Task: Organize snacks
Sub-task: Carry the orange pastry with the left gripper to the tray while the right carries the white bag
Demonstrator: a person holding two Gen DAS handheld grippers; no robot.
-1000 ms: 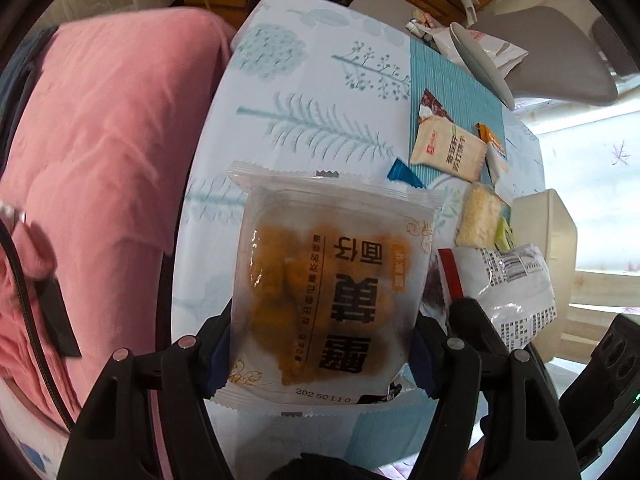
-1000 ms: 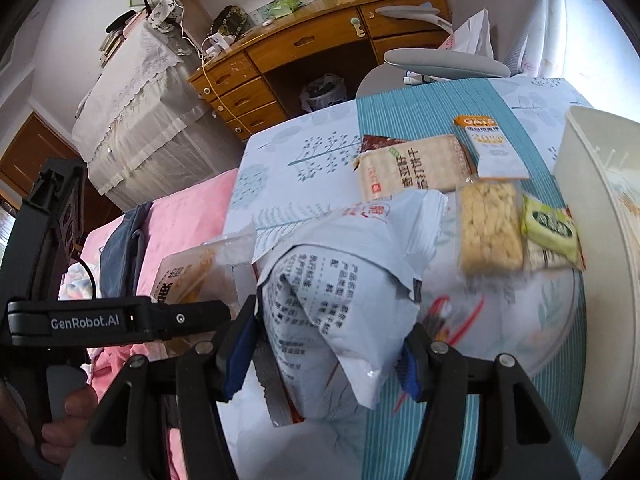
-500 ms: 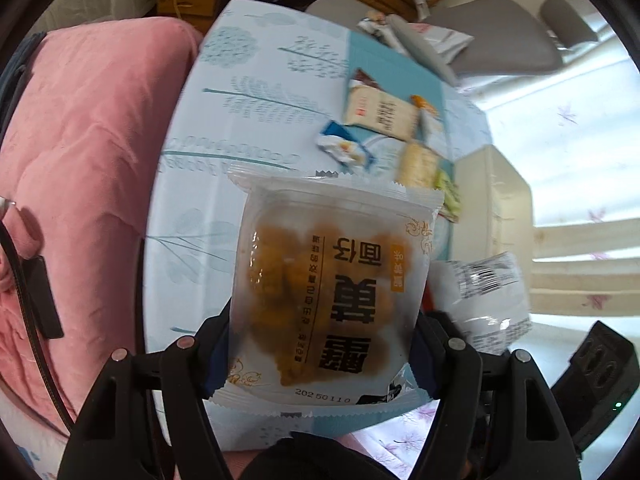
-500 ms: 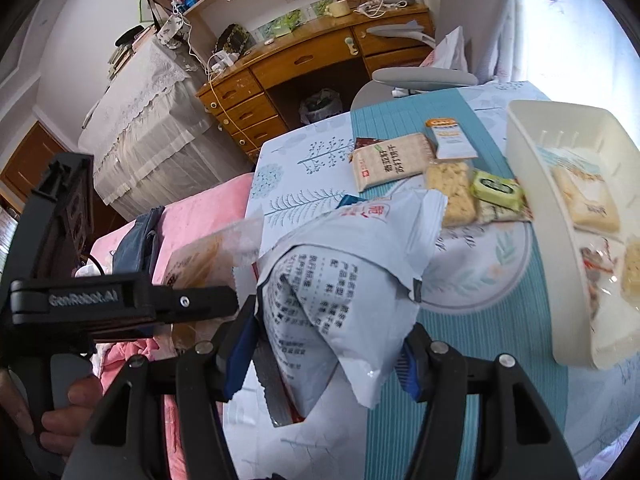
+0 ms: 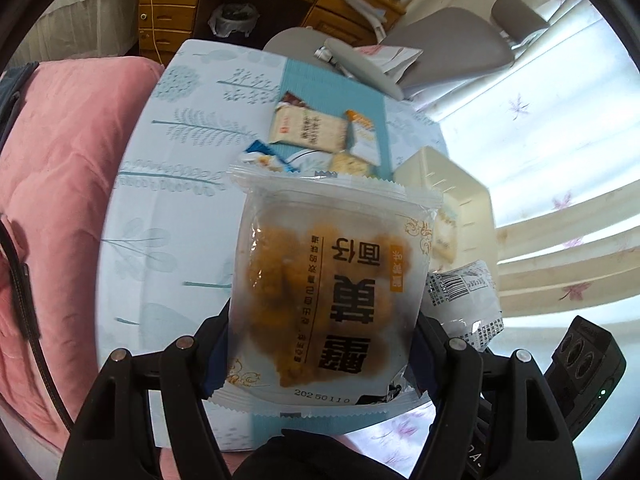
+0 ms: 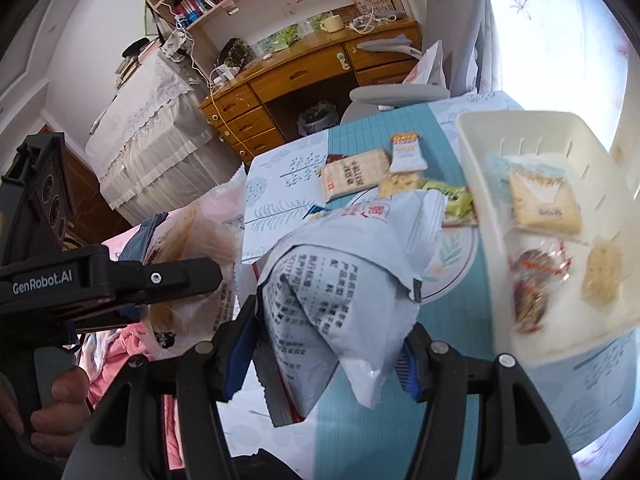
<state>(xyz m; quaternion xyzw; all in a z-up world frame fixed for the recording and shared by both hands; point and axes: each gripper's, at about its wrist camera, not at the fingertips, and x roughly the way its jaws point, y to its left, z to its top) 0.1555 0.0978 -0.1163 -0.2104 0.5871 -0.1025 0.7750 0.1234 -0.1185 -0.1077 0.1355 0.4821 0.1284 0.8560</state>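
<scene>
A clear packet of golden fried snacks [image 5: 324, 292] stands upright at frame centre. A crumpled white printed bag [image 6: 352, 280] hangs centre; a cream basket [image 6: 480, 152] at right holds wrapped snacks.

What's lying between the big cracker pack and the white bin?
In the right wrist view: a yellow cracker packet and a green packet, between the cracker pack and bin.

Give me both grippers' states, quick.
Left gripper: closed on the clear pastry packet.
Right gripper: closed on the white snack bag.
</scene>
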